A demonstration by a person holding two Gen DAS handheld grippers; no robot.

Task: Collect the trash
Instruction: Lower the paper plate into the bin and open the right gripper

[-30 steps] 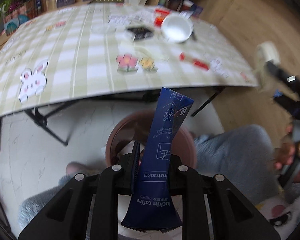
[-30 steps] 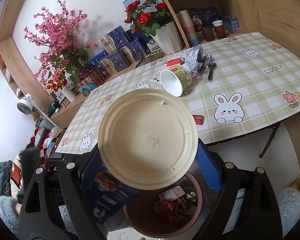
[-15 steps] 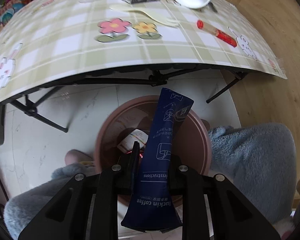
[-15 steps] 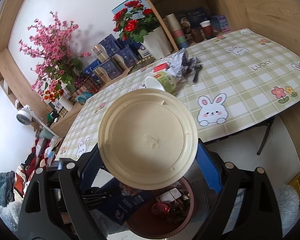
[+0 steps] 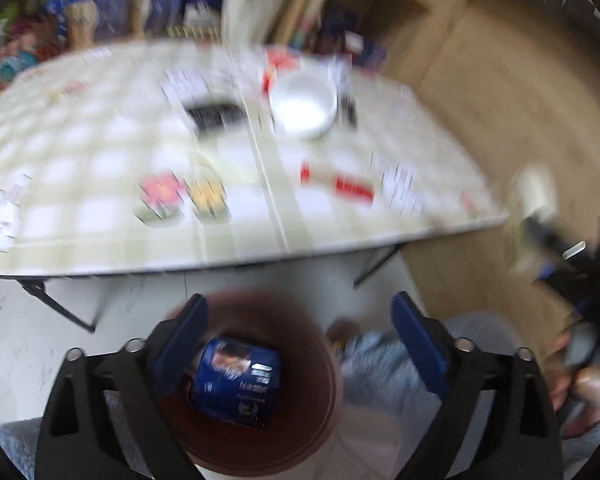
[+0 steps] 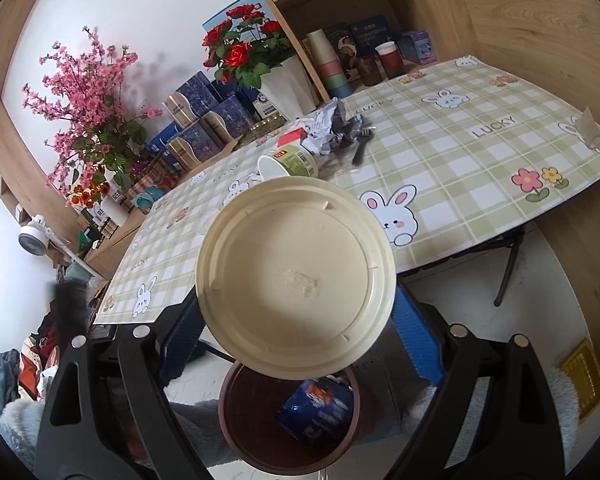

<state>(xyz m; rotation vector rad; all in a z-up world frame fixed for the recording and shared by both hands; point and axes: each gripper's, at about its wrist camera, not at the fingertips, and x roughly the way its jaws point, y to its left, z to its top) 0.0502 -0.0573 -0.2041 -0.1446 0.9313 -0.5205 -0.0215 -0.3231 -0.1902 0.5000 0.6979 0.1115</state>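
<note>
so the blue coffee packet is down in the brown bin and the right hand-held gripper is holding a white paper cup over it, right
Not a cup: the right hand-held gripper holds a round cream lid, as the right wrist view shows. The blue coffee packet is indeed in the brown bin.

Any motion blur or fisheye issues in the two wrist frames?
Left wrist: heavy motion smear over the table and shelves; blue coffee packet in the brown bin is soft. Right wrist: sharp, daylit, with fisheye bending of the table edge; the cream lid blocks the centre.

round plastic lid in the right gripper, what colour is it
Plain cream round plastic lid, no pattern; the right wrist view shows it best.
</note>
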